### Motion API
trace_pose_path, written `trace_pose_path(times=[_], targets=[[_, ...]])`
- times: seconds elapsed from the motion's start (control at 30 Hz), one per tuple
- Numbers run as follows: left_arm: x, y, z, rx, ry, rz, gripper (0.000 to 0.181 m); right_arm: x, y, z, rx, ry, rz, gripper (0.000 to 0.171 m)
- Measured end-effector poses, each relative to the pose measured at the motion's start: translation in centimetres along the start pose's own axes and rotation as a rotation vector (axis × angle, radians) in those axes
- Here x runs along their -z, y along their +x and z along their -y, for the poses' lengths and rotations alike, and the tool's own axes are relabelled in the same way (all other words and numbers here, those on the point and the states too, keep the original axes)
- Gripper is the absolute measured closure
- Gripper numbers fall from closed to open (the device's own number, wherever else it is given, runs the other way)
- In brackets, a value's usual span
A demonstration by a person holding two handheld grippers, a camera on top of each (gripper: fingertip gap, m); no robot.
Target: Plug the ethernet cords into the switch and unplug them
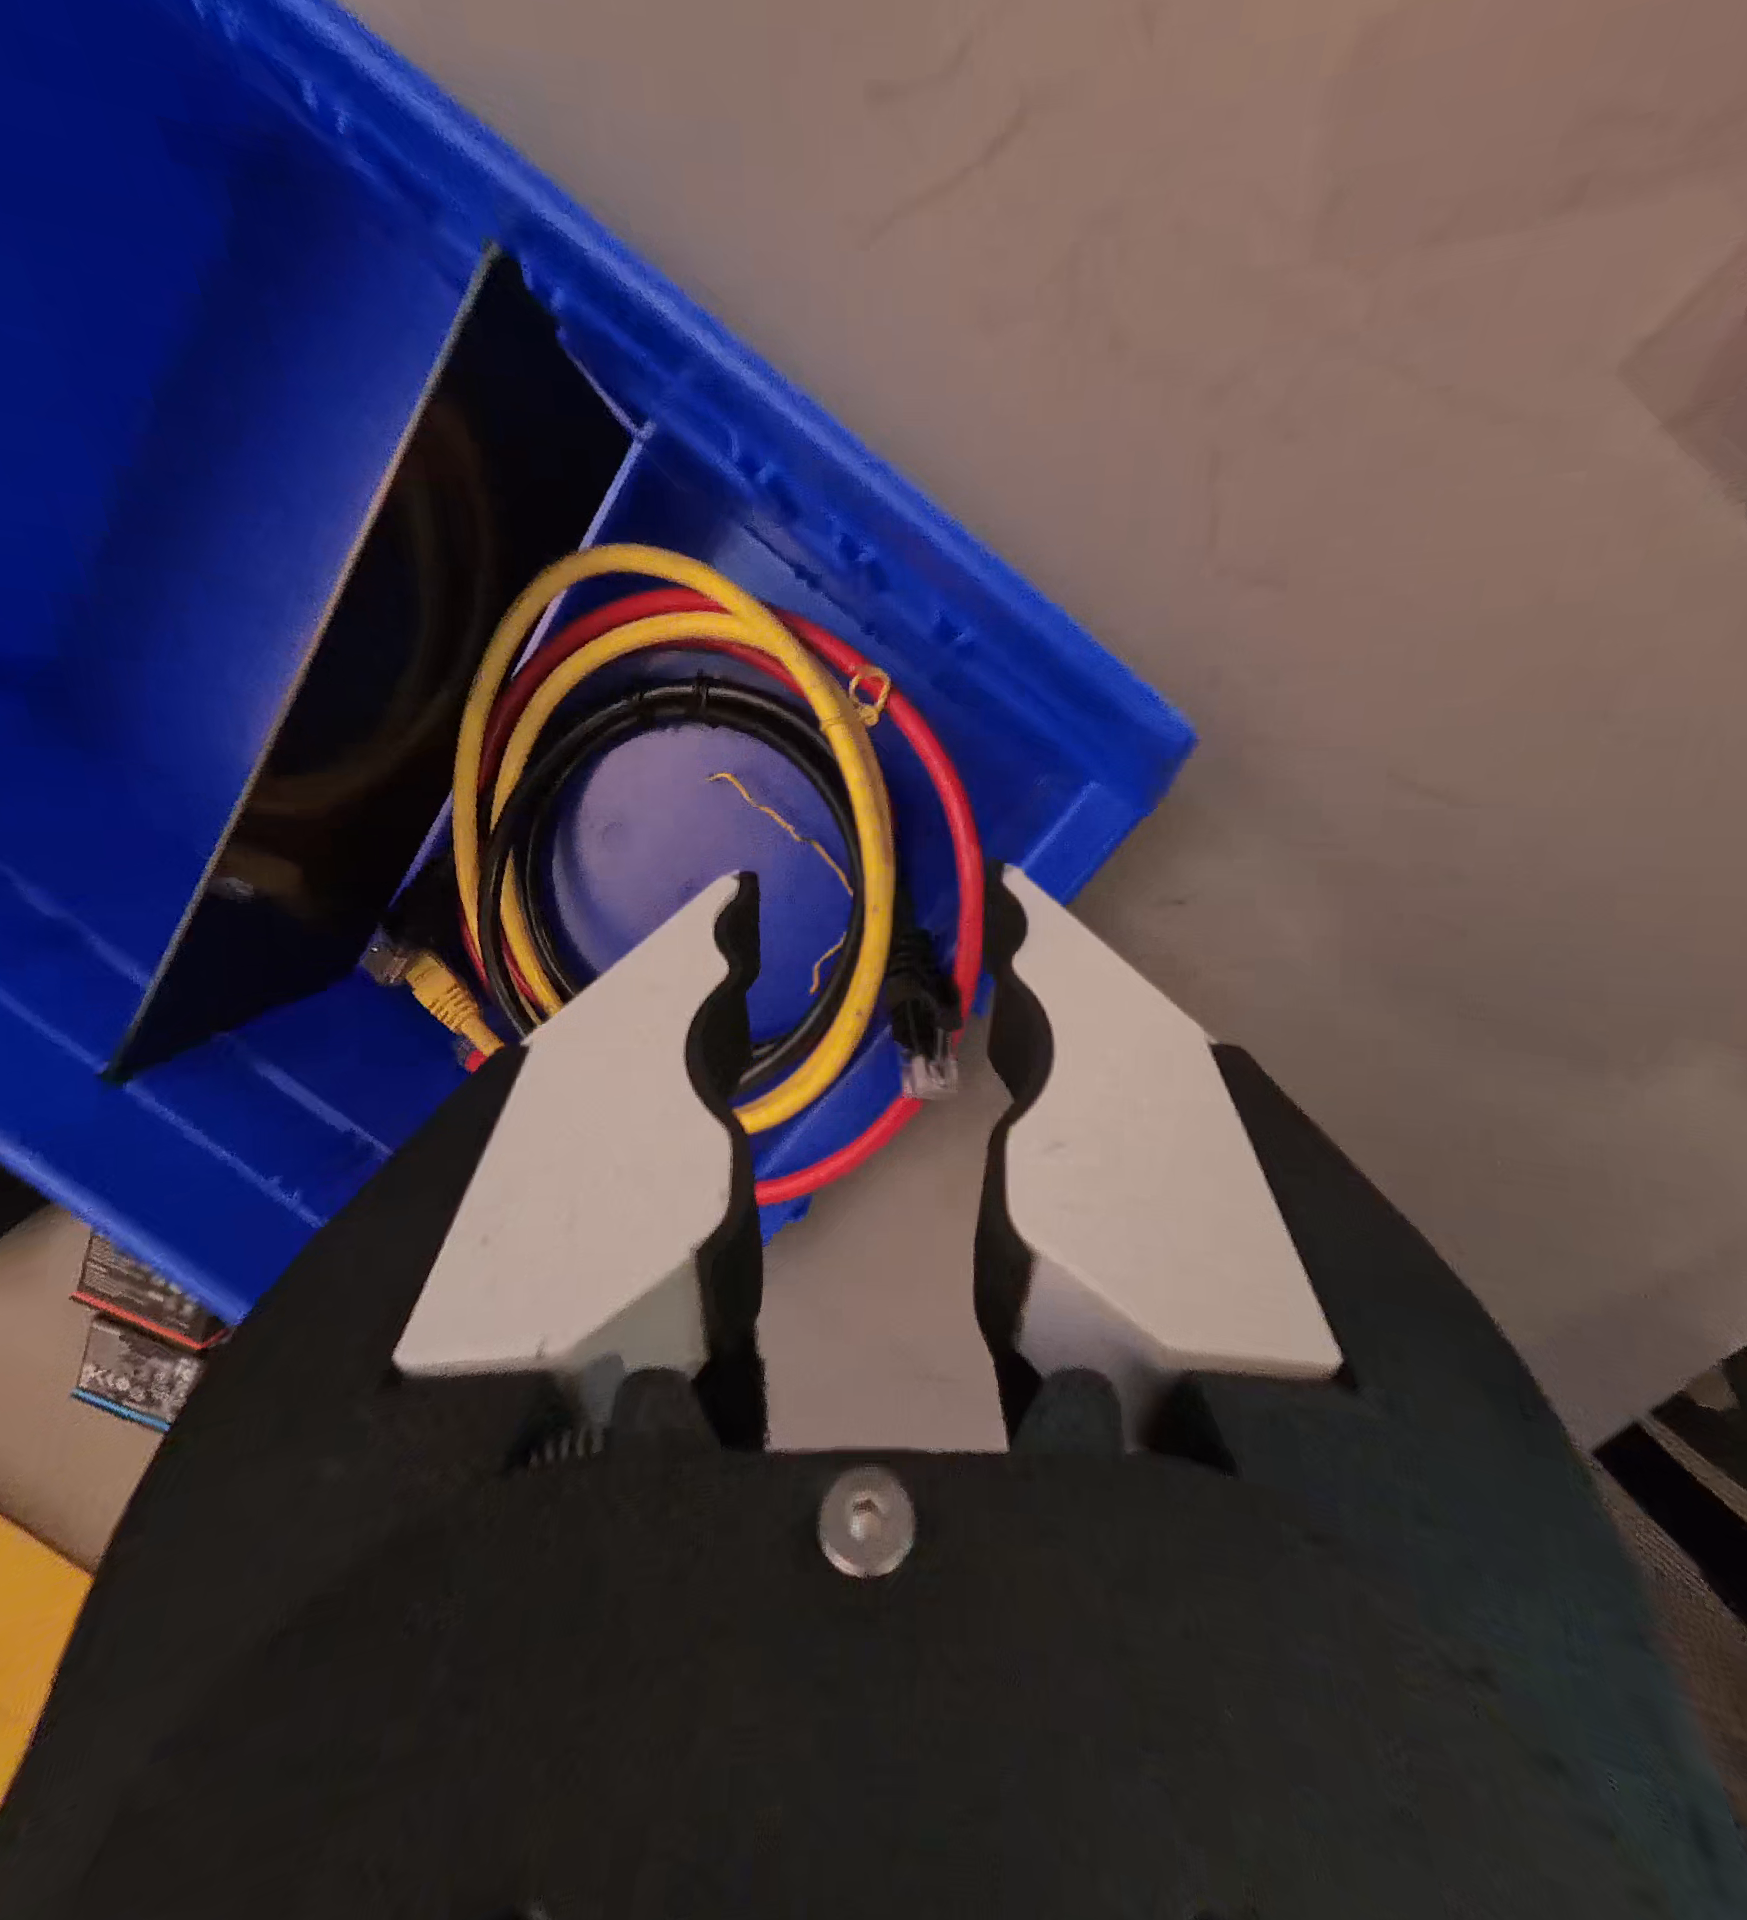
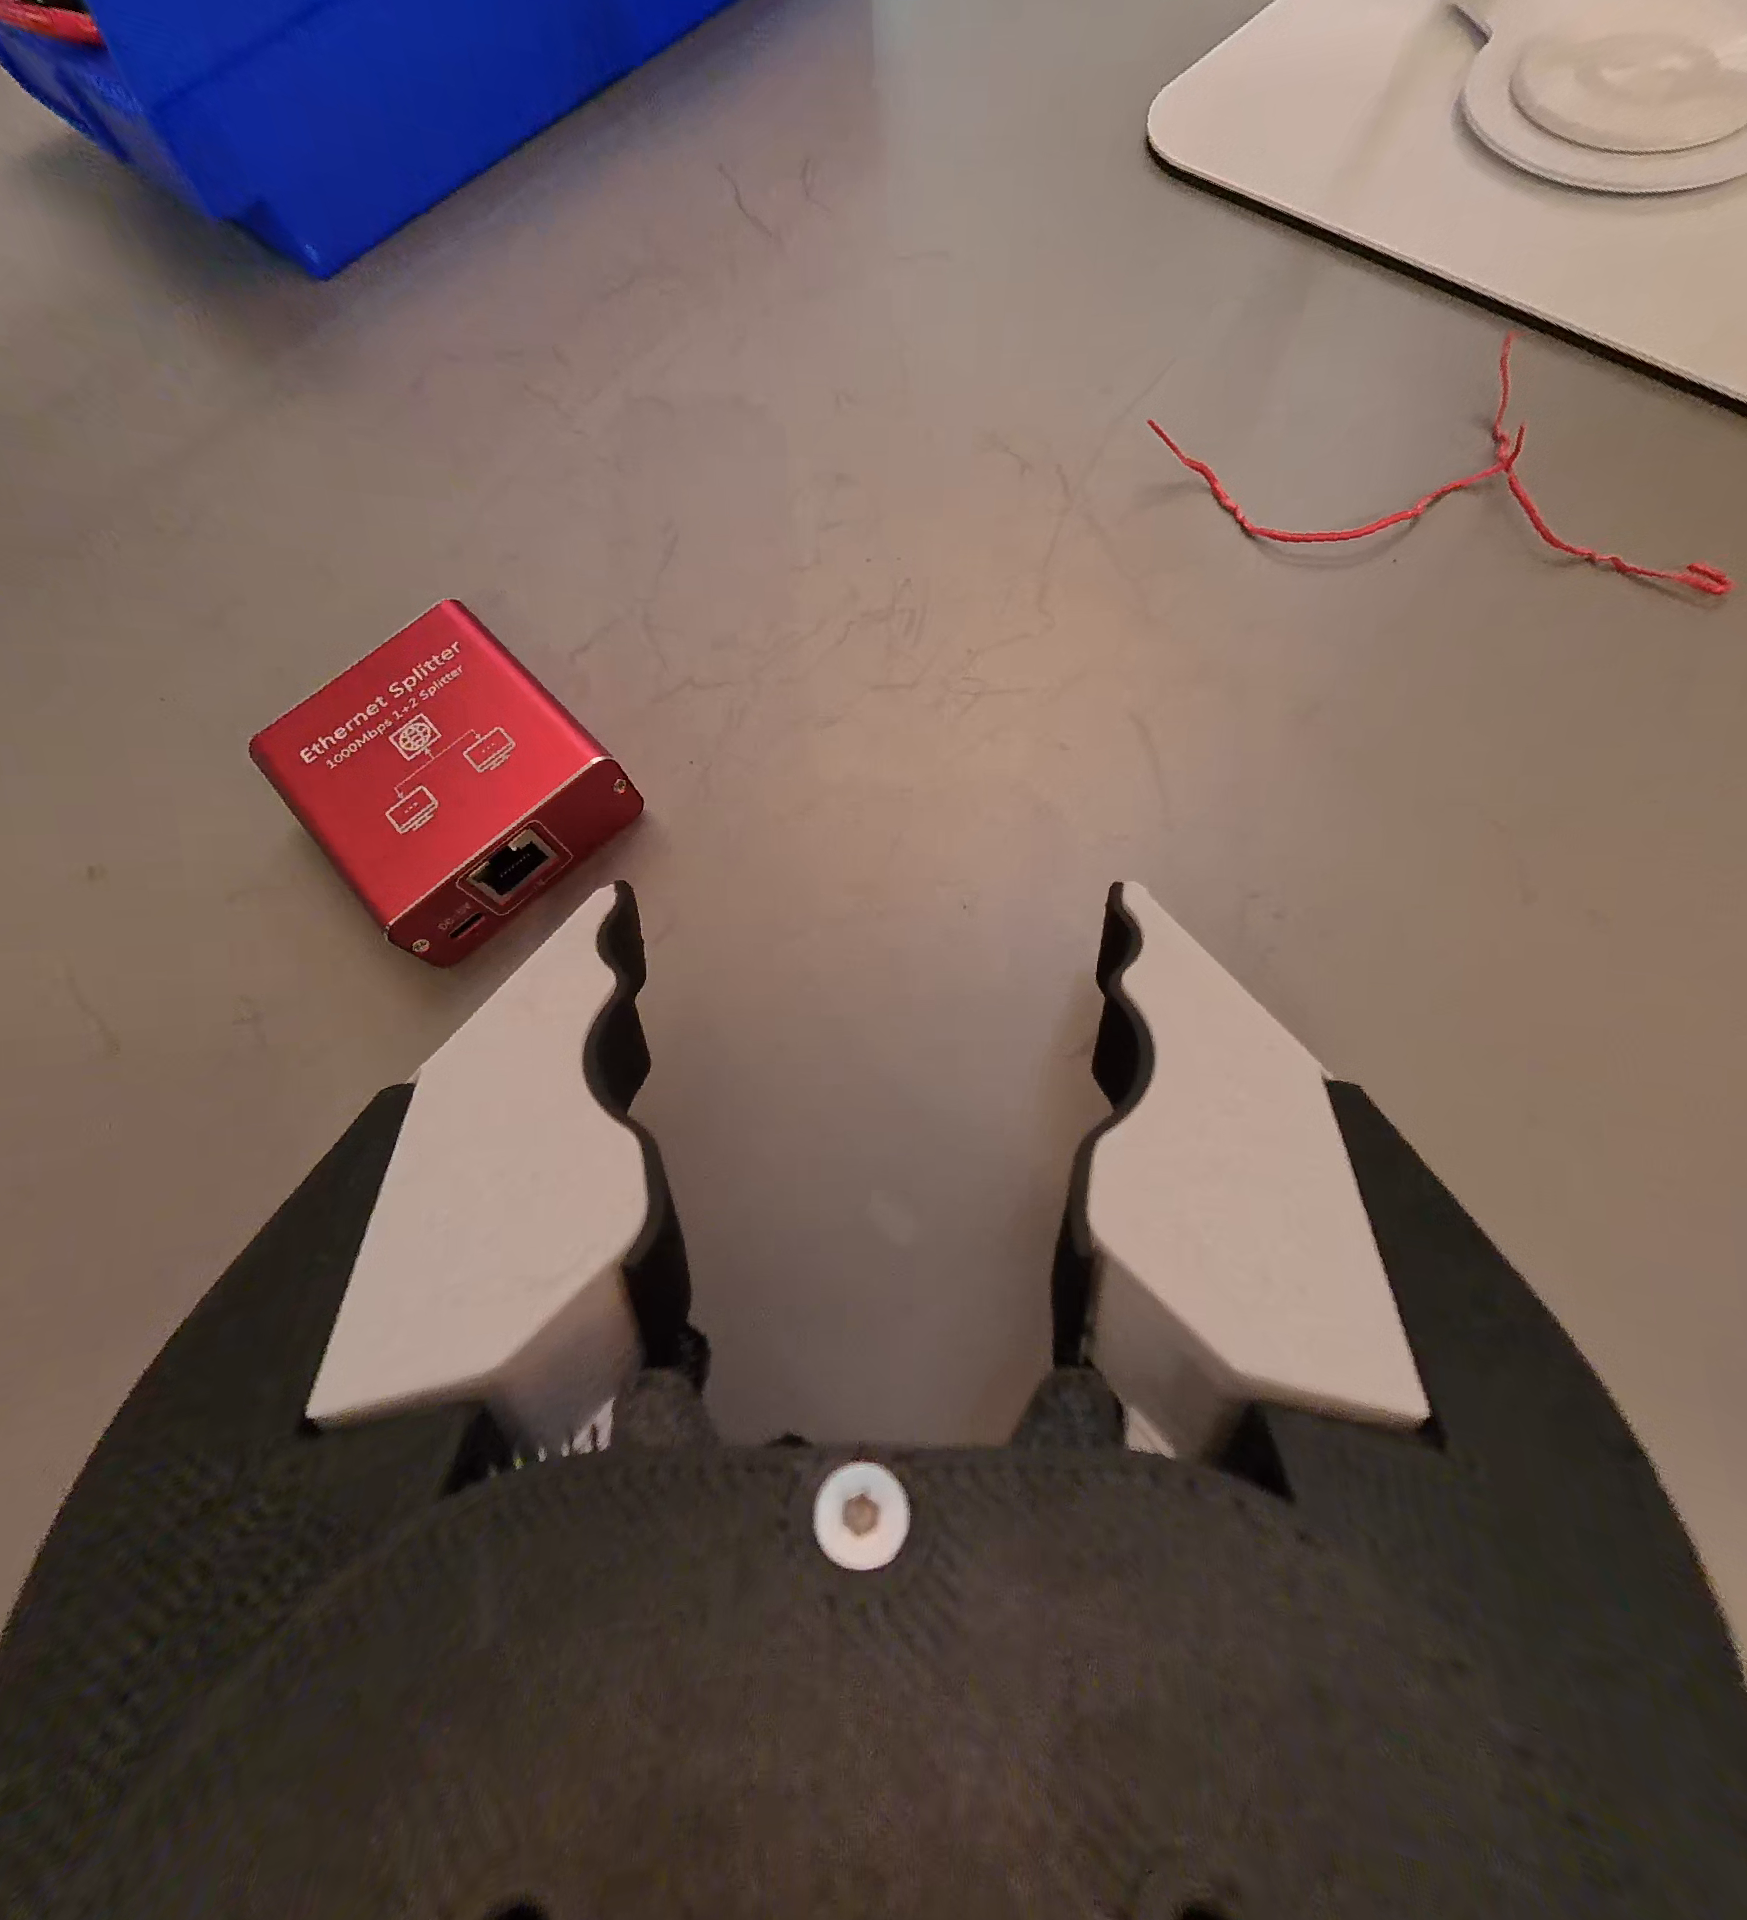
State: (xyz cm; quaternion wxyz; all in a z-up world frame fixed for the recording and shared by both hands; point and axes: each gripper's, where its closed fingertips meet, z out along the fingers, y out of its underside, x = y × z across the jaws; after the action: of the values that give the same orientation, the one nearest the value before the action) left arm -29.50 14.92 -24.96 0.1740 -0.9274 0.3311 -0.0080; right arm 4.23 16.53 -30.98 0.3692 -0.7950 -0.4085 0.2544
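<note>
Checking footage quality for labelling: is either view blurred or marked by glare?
Left wrist view: motion-blurred at the blue bin edges, though the coiled cords stay readable. Right wrist view: sharp, with a soft warm glare patch on the table beside the red switch.

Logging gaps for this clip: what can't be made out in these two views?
- Red cord plugs: left wrist view, hidden under coils and the left gripper.
- Switch far ports: right wrist view, facing away.
- Bin contents: right wrist view, cut off by the top edge.
- Boxes: left wrist view, under the bin.
</note>
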Motion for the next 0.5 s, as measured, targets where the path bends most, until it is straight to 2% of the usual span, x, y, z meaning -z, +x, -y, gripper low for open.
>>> trace_pose_path(times=[0.2,0.27,0.37,0.5], targets=[[-4.0,-0.3,-0.6,0.008,-0.09,-0.048,0.153,-0.1,0.0,-0.1,-0.004,-0.006,0.007,0.085],[-4.5,0.2,-0.5,0.016,-0.079,-0.092,0.172,-0.1,-0.1,-0.1,-0.003,-0.009,0.009,0.085],[-4.3,0.1,-0.3,0.03,-0.044,-0.106,0.177,-0.1,-0.1,-0.1,-0.005,-0.012,0.014,0.086],[-1.8,-1.1,1.1,0.072,0.086,-0.096,0.178,-0.1,-0.1,-0.1,-0.011,-0.011,0.021,0.086]])
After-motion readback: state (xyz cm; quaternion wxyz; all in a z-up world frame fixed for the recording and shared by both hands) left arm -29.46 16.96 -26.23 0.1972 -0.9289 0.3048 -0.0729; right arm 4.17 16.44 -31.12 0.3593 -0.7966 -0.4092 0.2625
